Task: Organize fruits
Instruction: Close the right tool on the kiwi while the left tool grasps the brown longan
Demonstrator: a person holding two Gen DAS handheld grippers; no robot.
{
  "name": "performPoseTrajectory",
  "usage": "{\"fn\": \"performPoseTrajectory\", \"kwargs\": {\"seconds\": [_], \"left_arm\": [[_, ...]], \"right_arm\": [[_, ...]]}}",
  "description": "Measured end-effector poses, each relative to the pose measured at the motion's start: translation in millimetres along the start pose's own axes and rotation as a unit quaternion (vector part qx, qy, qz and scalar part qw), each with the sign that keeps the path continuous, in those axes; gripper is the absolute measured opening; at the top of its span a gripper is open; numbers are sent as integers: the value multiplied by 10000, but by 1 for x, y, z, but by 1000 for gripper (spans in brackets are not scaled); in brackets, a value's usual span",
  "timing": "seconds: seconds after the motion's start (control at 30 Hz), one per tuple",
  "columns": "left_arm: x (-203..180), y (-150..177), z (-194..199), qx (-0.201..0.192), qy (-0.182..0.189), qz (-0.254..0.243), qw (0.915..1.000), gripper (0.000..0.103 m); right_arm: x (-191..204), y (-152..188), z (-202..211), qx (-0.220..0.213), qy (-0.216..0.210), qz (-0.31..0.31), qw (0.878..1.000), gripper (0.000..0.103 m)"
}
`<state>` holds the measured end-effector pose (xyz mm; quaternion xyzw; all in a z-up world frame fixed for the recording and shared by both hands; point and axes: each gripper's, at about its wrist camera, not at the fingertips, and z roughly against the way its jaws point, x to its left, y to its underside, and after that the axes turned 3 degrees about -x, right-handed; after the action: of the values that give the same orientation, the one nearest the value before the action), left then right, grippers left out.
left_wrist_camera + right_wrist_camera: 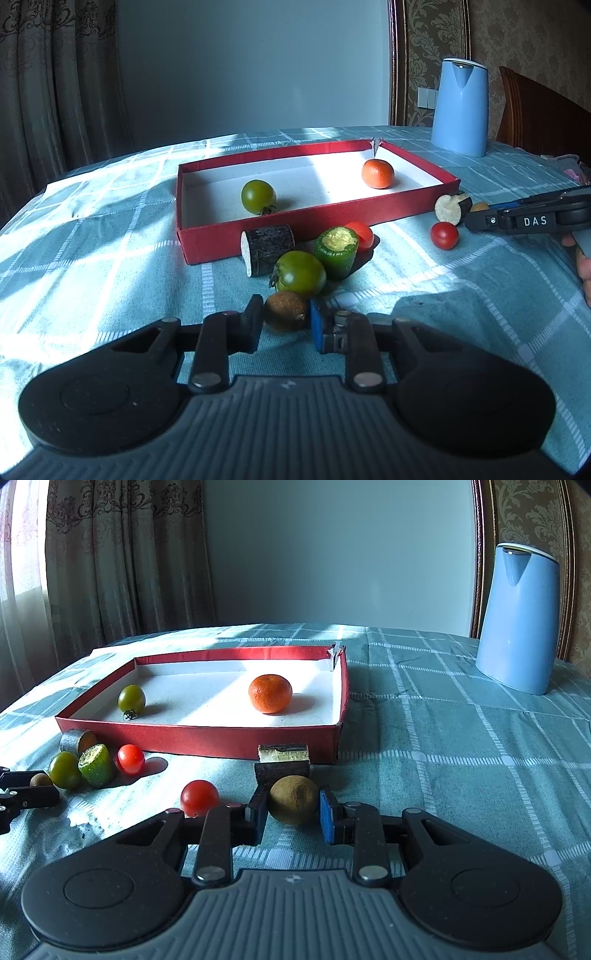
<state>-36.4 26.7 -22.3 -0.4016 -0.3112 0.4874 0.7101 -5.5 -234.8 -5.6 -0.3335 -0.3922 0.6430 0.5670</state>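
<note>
A red tray [306, 221] [199, 738] holds a green tomato [258, 196] [132, 699] and an orange mandarin [378, 173] [270, 693]. In front of it lie a green tomato [300, 273] [64, 770], a cut green pepper [337, 252] [96, 765], red tomatoes [444, 235] [199, 797] [130, 758] and dark eggplant pieces [266, 248] [452, 208] [282, 762]. My left gripper [286, 325] has its jaws around a small brown fruit [286, 311] on the cloth. My right gripper [293, 814] has its jaws around another brown fruit [293, 799], touching it on both sides.
A blue kettle [460, 107] [517, 618] stands at the back right on the checked teal tablecloth [443, 738]. A wooden chair back [535, 110] is at the far right. Curtains hang at the left behind the table.
</note>
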Motion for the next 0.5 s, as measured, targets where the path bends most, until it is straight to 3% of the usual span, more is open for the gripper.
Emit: {"fn": "performPoseTrajectory", "kwargs": {"seconds": [0.27,0.5], "left_arm": [[-3,3,13,-126,76,77,9999,24],[-2,-13,10,-223,45,316,9992,24]], "right_arm": [[1,0,3,-84,9,46,10000,28],[5,-1,8,-197,47,132,9997,28]]}}
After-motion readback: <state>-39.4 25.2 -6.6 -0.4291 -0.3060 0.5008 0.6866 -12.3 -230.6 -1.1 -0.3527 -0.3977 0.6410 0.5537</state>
